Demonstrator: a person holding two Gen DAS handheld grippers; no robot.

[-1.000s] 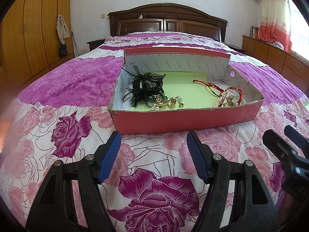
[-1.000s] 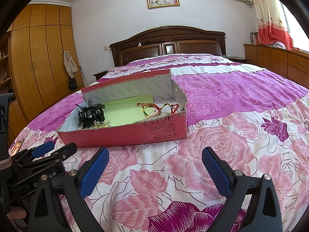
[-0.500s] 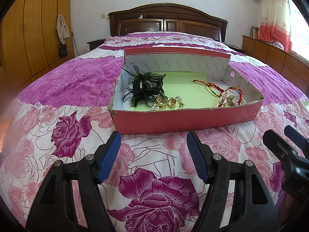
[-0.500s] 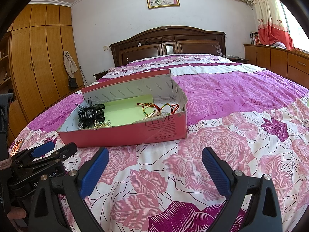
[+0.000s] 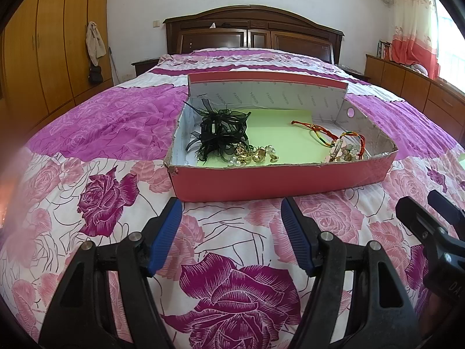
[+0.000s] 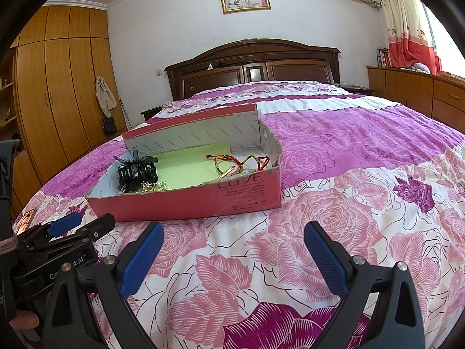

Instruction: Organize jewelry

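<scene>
A shallow pink cardboard box (image 5: 279, 179) (image 6: 186, 203) sits on the flowered bedspread, lined with a light green sheet (image 5: 279, 136). Inside lie a black ribbon hair clip (image 5: 221, 133) (image 6: 136, 171) at the left, a cluster of gold and pearl pieces (image 5: 255, 155) at the front, and red-green-yellow cord bracelets (image 5: 325, 135) (image 6: 235, 161) at the right. My left gripper (image 5: 231, 218) hovers open just short of the box's near wall, nothing between its blue pads. My right gripper (image 6: 234, 241) is open too, near the box's front right corner, empty.
The bed (image 5: 116, 128) spreads wide around the box, with a dark wooden headboard (image 6: 252, 64) behind. Wooden wardrobes (image 6: 58, 93) line the left wall; a low cabinet (image 6: 421, 87) stands at the right. A small photo card (image 6: 26, 219) lies near the bed's left edge.
</scene>
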